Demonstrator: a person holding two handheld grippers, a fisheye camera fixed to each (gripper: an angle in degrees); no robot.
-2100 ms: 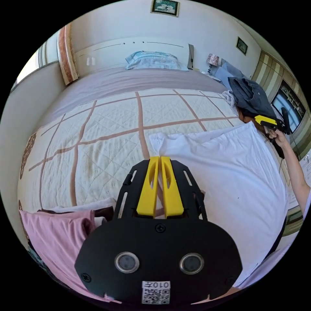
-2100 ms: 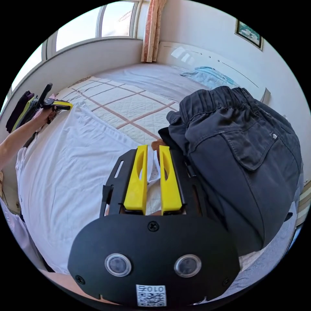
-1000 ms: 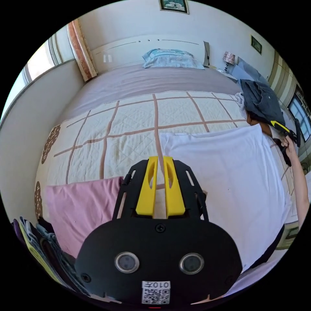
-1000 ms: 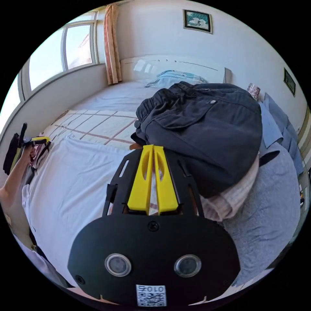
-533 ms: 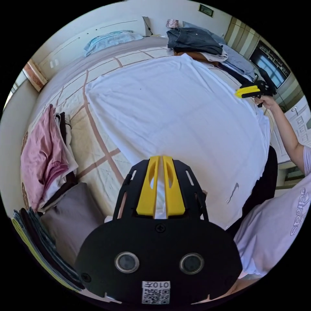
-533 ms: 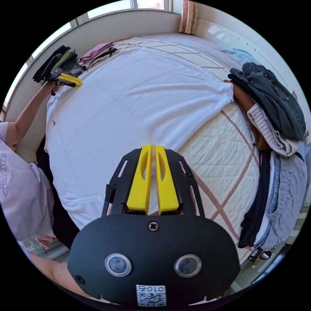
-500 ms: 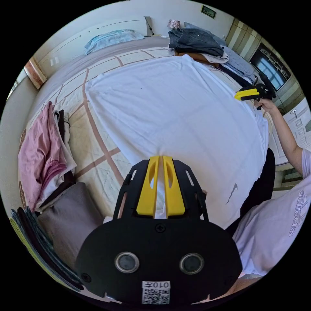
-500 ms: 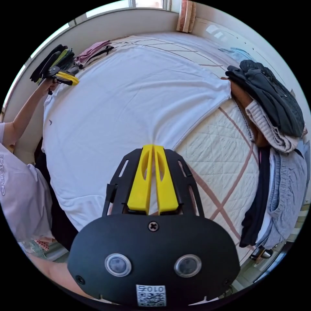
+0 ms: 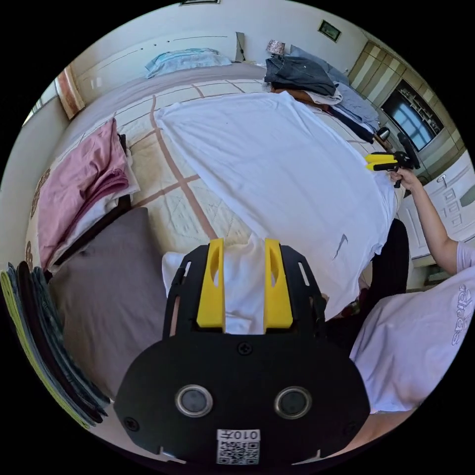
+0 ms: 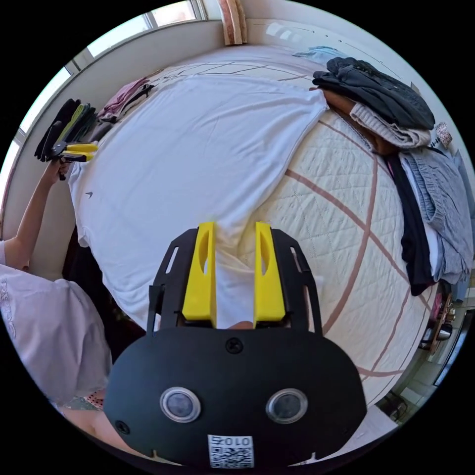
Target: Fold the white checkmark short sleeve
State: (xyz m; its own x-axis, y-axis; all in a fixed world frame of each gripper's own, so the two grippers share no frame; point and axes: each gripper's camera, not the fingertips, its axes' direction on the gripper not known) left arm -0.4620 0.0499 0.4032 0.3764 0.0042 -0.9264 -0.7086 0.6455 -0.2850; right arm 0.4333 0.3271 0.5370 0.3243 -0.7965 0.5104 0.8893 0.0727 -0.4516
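The white short sleeve shirt [image 9: 277,163] lies spread flat on the quilted bed [image 9: 168,198], its small dark checkmark [image 9: 340,246] near the bed's near edge. My left gripper [image 9: 243,242] is open, and one white sleeve [image 9: 242,292] lies loose between its jaws. My right gripper [image 10: 234,226] is open too, over the other sleeve [image 10: 232,292] at the shirt's opposite side. In the right gripper view the shirt [image 10: 198,143] shows with the checkmark [image 10: 89,195]. Each gripper appears far off in the other's view, the right gripper [image 9: 380,162] and the left gripper [image 10: 79,151], hand-held at the shirt's edge.
Folded pink clothes [image 9: 81,183], a grey folded piece [image 9: 106,287] and a dark stack [image 9: 29,336] sit beside the left gripper. A pile topped by dark trousers [image 10: 376,91] and grey garments [image 10: 440,198] lines the bed's other side. The person's pale shirt [image 9: 410,336] stands close.
Both grippers, shut on the shirt's edges half a second ago, have opened and let the sleeves drop. Both views have swung since a second ago, from low over the bed to looking down on it.
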